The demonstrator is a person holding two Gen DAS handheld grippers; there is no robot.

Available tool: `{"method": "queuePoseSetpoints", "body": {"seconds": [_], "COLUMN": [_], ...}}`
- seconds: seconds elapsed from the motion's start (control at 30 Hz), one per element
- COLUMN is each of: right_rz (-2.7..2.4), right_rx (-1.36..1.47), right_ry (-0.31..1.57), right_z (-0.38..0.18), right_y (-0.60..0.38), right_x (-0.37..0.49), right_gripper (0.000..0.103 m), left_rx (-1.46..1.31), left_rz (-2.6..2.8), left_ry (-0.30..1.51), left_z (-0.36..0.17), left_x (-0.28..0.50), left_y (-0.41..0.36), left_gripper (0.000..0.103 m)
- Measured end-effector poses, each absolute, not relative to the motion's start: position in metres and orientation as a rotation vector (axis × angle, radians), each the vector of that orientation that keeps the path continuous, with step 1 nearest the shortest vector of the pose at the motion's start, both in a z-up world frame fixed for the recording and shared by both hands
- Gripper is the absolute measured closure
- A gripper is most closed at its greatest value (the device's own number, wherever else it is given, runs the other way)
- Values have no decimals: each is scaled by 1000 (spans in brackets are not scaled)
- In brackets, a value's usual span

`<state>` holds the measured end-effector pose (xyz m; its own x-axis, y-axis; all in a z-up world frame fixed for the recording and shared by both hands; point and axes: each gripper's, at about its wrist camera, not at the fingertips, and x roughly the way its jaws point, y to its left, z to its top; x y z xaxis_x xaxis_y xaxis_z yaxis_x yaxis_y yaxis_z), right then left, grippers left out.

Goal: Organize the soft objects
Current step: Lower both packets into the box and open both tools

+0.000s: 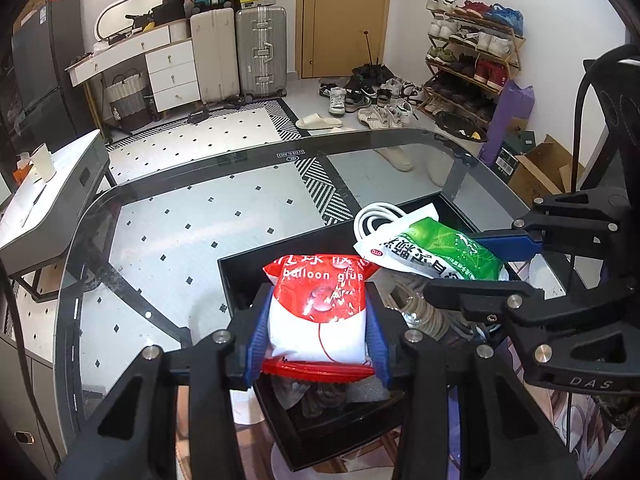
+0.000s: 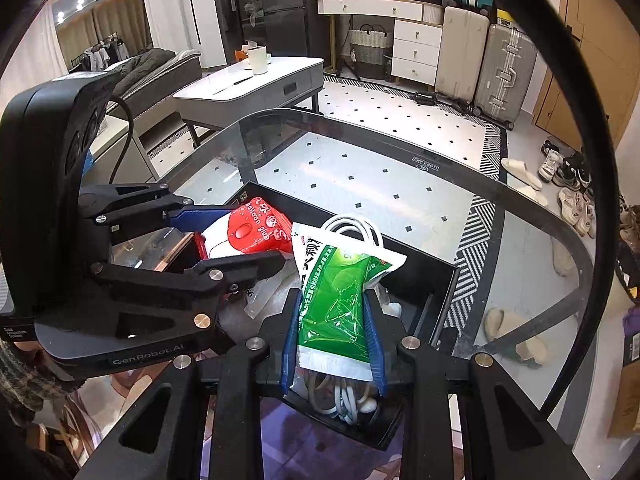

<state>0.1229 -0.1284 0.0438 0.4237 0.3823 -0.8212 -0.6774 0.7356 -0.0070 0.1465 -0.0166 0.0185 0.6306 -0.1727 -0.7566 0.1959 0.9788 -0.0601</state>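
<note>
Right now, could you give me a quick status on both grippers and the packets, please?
Left gripper shut on red packet. Right gripper shut on green packet. Both over black tray; white cable inside.

A home: suitcases [image 1: 260, 52] by the door [image 1: 346, 16], a shoe rack [image 1: 472, 52], a dresser [image 1: 160, 64], a patterned rug [image 2: 400, 152].

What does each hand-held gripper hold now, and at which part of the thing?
The left hand-held gripper holds the red and white balloon glue packet by its lower sides. The right hand-held gripper holds the green and white packet near its lower end.
</note>
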Motion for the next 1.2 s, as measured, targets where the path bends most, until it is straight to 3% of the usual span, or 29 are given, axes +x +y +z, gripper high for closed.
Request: {"method": "queuePoseSetpoints", "body": {"seconds": [0.43,0.7,0.87,0.93,1.1,1.2], "right_rz": [659,667,669,669,669,670], "right_rx": [-426,-413,-379,-365,-319,-272], "right_ry": [876,872,847,842,814,801], "right_z": [36,35,41,45,54,58], "right_y": [-122,-122,-130,-132,-139,-144], "right_x": [126,123,120,119,116,114], "right_gripper": [73,60,49,47,26,21], "left_rx": [26,38,22,18,9,6], "left_rz": [-216,-211,-198,-202,-193,-198], "left_ry": [888,876,865,859,834,818], "left_z": [15,17,21,23,28,33], "left_x": [153,149,147,146,140,136], "left_y": [-17,-20,-16,-15,-11,-10], "left_gripper": [61,57,42,40,27,21]}}
